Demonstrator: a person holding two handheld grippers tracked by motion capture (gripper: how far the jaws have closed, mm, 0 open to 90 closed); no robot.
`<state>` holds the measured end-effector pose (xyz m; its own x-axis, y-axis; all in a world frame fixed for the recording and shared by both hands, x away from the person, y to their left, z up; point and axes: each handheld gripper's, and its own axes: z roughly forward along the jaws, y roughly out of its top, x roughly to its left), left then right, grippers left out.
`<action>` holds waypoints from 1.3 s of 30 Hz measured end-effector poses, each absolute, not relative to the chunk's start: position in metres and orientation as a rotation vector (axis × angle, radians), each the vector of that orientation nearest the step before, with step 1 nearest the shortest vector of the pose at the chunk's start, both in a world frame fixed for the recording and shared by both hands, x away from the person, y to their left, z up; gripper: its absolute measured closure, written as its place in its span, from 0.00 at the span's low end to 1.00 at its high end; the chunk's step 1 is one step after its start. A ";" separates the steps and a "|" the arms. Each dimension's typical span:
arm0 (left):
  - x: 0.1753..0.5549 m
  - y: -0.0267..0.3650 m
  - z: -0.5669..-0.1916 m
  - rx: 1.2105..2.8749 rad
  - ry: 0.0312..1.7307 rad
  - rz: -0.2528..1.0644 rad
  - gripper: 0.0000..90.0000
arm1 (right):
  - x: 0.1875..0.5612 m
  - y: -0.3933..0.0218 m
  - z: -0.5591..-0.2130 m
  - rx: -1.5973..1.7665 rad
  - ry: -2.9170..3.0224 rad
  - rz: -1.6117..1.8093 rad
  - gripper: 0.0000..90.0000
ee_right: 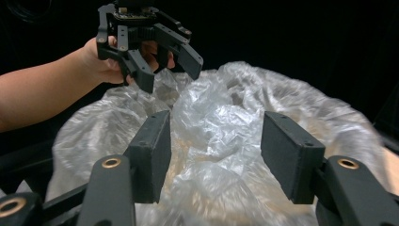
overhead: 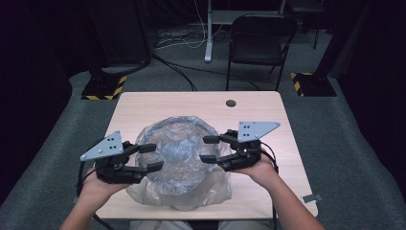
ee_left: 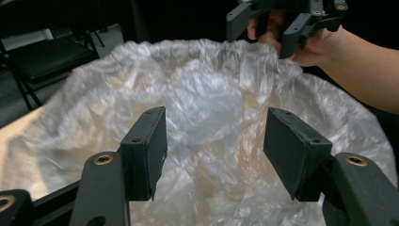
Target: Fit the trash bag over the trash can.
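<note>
A clear plastic bag [overhead: 179, 158] sits in the lower middle of the high view, on a pale wooden table [overhead: 268, 110]. It appears to line a round dark container [overhead: 158, 128] whose rim shows through the film at the top of the bag, while loose plastic spills onto the tabletop towards the lower edge of the frame.

The left gripper [overhead: 151, 157] hangs at the bag's left side, the right gripper [overhead: 209, 149] at its right side, both pointing inward over the bag. Each has its jaws apart with nothing between them. In the left gripper view the bag [ee_left: 202, 108] spreads across the whole middle of the frame beyond the spread jaws, and the other gripper [ee_left: 263, 28] shows at the upper right. In the right gripper view the bag [ee_right: 221, 122] bulges up in crumpled folds, with the other gripper [ee_right: 167, 68] at the upper left, close above the film; whether it touches, I cannot tell.

The bag looks very light, thin and limp, and probably slippery. It would crumple rather than resist, and a hard tug on a single layer could tear it. The best hold is likely a bunched fold at the raised edge near each gripper, pinched through several layers rather than one flat sheet.
</note>
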<state>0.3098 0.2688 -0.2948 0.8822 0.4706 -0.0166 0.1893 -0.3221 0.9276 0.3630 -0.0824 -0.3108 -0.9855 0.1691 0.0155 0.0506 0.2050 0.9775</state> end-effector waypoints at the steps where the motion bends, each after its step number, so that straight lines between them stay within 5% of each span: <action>1: 0.310 0.269 -0.292 1.906 0.485 0.312 0.44 | 0.361 -0.086 -0.309 0.221 2.355 1.912 0.46; 23: 0.353 0.237 -0.276 2.051 0.421 0.327 0.45 | 0.344 -0.128 -0.345 0.320 2.339 1.877 0.57; 39: 0.363 0.223 -0.290 2.180 0.385 0.249 0.46 | 0.356 -0.121 -0.351 0.295 2.432 1.884 0.80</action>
<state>0.3631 0.2231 -0.2897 0.9316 0.3613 0.0392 0.1841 -0.5622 0.8062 0.3560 -0.1212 -0.3507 -0.9805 0.1810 0.0762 0.1190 0.2391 0.9637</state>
